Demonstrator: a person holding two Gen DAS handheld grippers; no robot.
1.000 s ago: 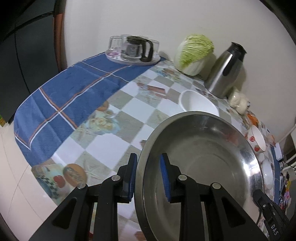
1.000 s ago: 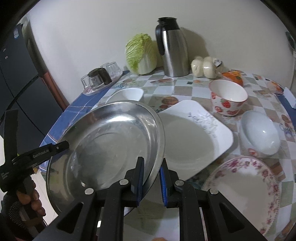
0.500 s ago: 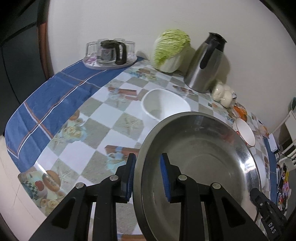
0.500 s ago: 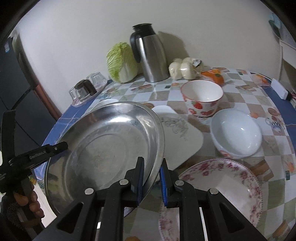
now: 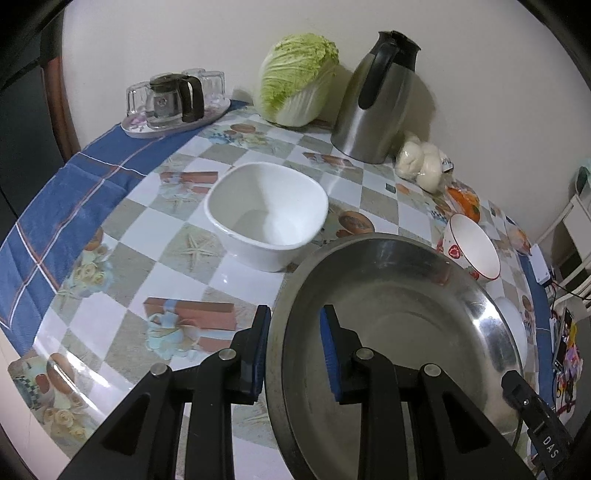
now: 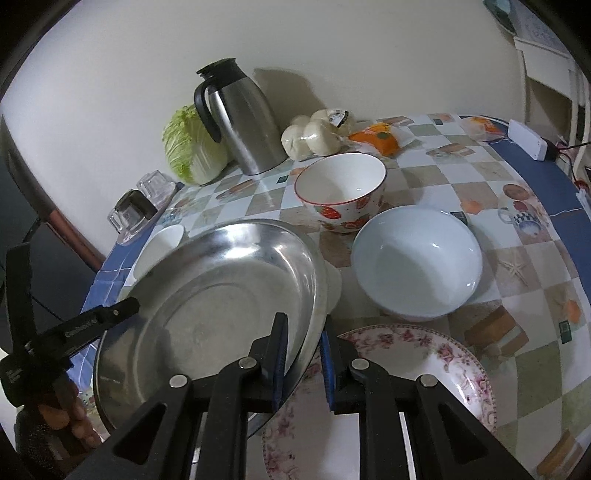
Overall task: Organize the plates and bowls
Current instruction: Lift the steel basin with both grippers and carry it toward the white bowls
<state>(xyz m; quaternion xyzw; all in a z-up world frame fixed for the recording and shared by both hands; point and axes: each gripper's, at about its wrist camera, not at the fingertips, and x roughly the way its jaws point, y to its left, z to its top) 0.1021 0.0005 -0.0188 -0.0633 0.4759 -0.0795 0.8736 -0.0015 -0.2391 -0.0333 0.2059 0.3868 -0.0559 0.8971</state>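
Two grippers (image 5: 293, 343) (image 6: 303, 363), one steel pan (image 6: 221, 302), three bowls (image 6: 417, 262)

A plain cream wall (image 5: 184, 33) stands behind the table (image 5: 110, 266), which wears a checked oilcloth with a blue border. Against the wall a cabbage (image 5: 297, 79) sits beside a steel jug (image 5: 380, 103). Left of the cabbage, a tray of glasses (image 5: 173, 99). A dark door (image 5: 22, 110) lies left of the table; white furniture (image 6: 546, 74) right.
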